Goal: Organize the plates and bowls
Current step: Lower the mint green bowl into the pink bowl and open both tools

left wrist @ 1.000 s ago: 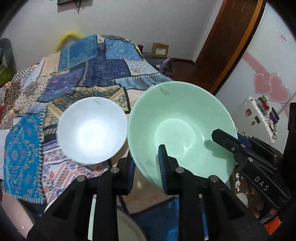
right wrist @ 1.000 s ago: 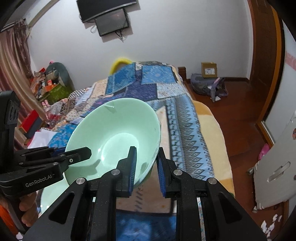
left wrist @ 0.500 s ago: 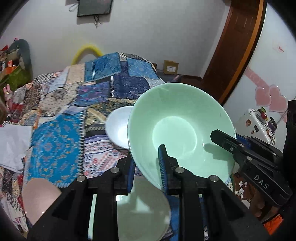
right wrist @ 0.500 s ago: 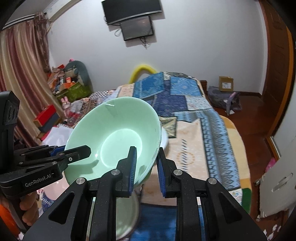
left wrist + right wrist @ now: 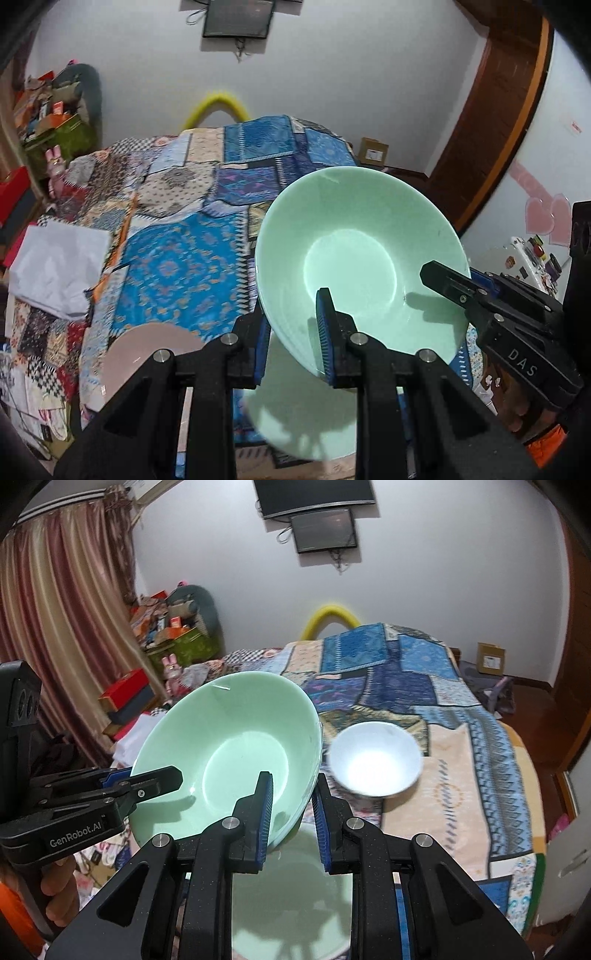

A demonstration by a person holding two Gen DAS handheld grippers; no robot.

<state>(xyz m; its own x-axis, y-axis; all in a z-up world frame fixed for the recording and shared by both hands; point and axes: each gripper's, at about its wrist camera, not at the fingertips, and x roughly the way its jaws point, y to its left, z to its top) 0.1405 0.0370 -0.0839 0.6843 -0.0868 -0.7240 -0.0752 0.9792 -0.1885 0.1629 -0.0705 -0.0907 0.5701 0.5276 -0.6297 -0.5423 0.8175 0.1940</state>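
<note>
Two grippers share one load: the left gripper (image 5: 291, 343) and right gripper (image 5: 291, 818) are each clenched on opposite rims of the green bowl (image 5: 354, 258), carried tilted above a pale green plate (image 5: 291, 897). A white bowl (image 5: 375, 760) waits on the patchwork bedspread (image 5: 461, 775). Best to level it, keep both hands in step, lower gently

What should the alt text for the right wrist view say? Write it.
Two grippers, right and left, clamp opposite rims of a tilted pale green bowl above a green plate. A white bowl sits on the patchwork bedspread beyond.
</note>
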